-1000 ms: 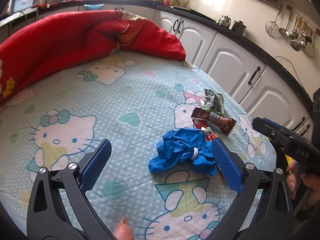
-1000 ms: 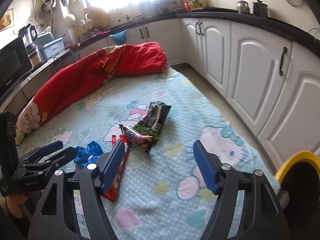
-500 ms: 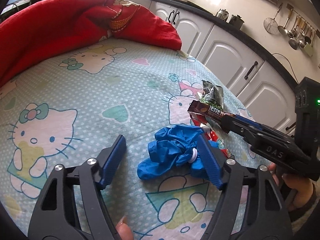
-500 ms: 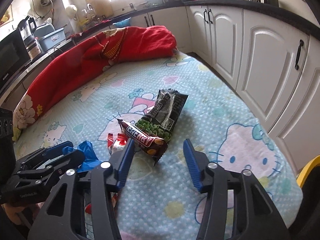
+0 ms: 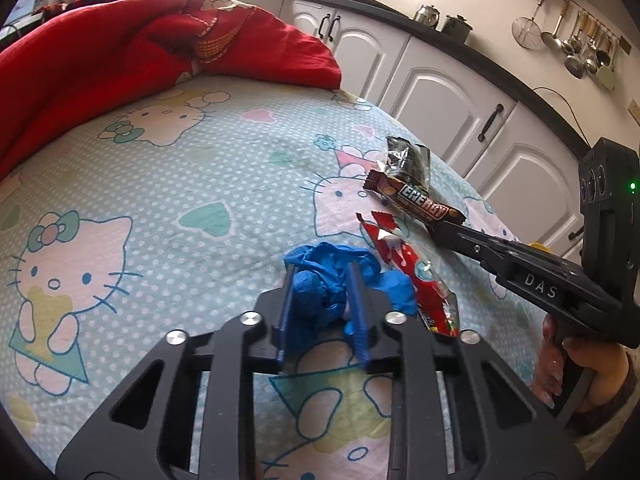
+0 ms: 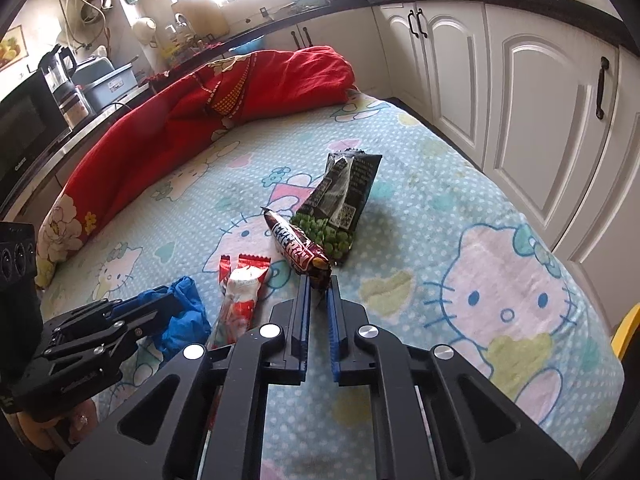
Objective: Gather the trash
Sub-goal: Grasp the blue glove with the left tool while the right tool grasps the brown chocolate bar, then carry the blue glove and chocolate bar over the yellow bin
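A: Kitchen cabinets [image 6: 532, 92] line the far and right sides, and a cartoon-cat sheet [image 5: 168, 184] covers the bed. What lies on it?

B: At far left, a red blanket [image 5: 100, 64] is bunched along the edge. Nearer, the left gripper [image 5: 322, 300] pinches a blue glove [image 5: 320, 280] between its blue pads, the glove bulging out on both sides.

A: And right of the glove?

B: A red wrapper [image 5: 408, 264] lies flat, touching the glove's right edge. Farther right is a brown bar [image 6: 298, 246], its far end resting against a dark pea bag [image 6: 340, 204].

A: Is the right gripper on anything?

B: The right gripper [image 6: 318, 284] has its pads nearly together on the bar's near end, pinching it. A yellow rim [image 6: 626, 332] shows at the right edge, past the bed.
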### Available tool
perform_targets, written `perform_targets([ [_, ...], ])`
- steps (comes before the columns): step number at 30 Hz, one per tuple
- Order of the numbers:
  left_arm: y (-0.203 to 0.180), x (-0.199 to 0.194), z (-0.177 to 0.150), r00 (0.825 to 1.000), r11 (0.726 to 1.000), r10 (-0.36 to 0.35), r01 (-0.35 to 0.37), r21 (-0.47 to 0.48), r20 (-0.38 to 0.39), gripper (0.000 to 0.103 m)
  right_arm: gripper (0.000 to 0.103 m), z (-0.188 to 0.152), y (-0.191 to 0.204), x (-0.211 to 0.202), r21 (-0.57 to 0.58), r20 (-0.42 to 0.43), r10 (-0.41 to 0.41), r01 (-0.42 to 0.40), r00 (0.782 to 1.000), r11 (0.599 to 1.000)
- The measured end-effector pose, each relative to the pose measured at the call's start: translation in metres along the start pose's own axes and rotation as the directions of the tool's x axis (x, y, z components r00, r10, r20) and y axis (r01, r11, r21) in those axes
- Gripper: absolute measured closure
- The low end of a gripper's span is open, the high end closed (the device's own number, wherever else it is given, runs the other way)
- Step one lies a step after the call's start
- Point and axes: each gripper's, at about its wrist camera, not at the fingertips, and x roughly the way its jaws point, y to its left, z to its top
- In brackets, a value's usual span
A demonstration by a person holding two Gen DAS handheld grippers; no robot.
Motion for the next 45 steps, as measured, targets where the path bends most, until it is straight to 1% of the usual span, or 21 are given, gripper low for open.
perform_targets([
  [3, 0.0, -0.001, 0.0, 1.0, 1.0, -0.004, 0.004, 0.004, 0.0, 0.094, 0.097, -0.007, -0.001, -0.004, -0.005, 0.002, -0.006, 0.006, 1.0, 1.0],
  [4, 0.0, -0.002, -0.001, 1.0, 1.0, -0.007, 0.007, 0.003, 0.0, 0.096, 0.102, -0.011, -0.001, -0.006, -0.01, -0.001, -0.014, 0.014, 1.0, 1.0],
  [7, 0.002, -0.004, -0.002, 1.0, 1.0, -0.013, 0.013, 0.0, -0.005, 0.098, 0.102, -0.018, -0.003, -0.011, -0.006, 0.001, -0.013, 0.013, 1.0, 1.0],
  [17, 0.0, -0.02, -0.008, 1.0, 1.0, -0.002, 0.002, -0.006, 0.01, 0.1, 0.102, -0.035, -0.006, -0.037, -0.007, 0.014, -0.009, 0.009, 1.0, 1.0],
  [23, -0.007, -0.038, -0.002, 0.999, 1.0, -0.012, 0.012, 0.001, 0.051, 0.1, 0.102, -0.04, -0.012, -0.055, -0.001, 0.03, -0.015, 0.015, 0.999, 1.0],
  [28, -0.024, -0.054, 0.005, 0.995, 0.999, -0.035, 0.033, 0.022, 0.095, 0.101, 0.102, -0.041, -0.017, -0.073, -0.002, 0.049, -0.026, 0.026, 0.998, 1.0],
  [34, -0.049, -0.063, 0.011, 0.99, 0.997, -0.068, 0.061, 0.055, 0.124, 0.101, 0.102, -0.042, -0.023, -0.096, 0.0, 0.078, -0.042, 0.043, 0.996, 0.999],
  [45, -0.097, -0.059, 0.014, 0.983, 0.985, -0.133, 0.117, 0.13, 0.124, 0.101, 0.102, -0.045, -0.043, -0.14, 0.018, 0.124, -0.097, 0.096, 0.987, 0.995],
])
